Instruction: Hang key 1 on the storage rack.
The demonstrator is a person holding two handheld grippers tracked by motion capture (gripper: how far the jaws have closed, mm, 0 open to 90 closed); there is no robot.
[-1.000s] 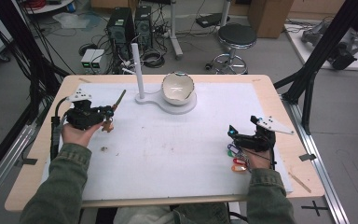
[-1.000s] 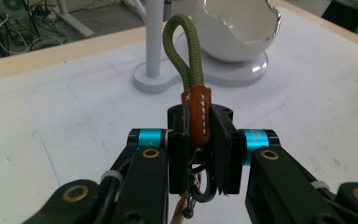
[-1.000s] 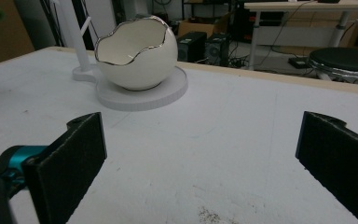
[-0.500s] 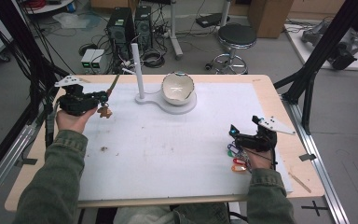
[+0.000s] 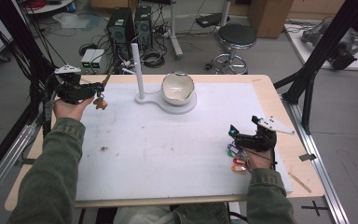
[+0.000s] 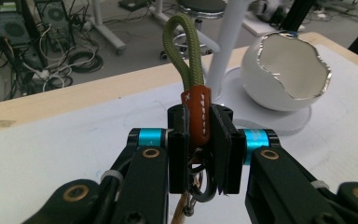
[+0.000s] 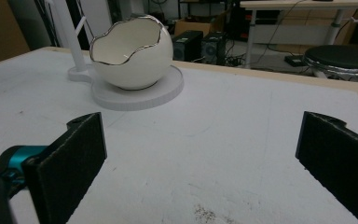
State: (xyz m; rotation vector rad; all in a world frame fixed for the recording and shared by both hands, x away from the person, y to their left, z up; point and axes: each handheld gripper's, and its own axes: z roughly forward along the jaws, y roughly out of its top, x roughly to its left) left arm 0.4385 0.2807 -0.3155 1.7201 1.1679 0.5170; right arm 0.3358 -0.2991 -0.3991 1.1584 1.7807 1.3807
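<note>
The desk (image 5: 261, 81) is made of light wood and is covered by a white mat (image 5: 168, 149). A white stand (image 5: 177, 105) bearing an upright post and an egg-shaped bowl is placed at the far middle. Coloured key tags (image 5: 237, 161) are laid near the right edge.

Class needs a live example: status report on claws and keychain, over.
Left claw shut on keychain, lifted. Right claw open, resting by coloured key tags. White post and egg bowl ahead.

No legible text, label, brand name or number appears on any surface. The only sign is a black cross mark (image 5: 318, 206) on the floor beside the worktop (image 5: 270, 88).
</note>
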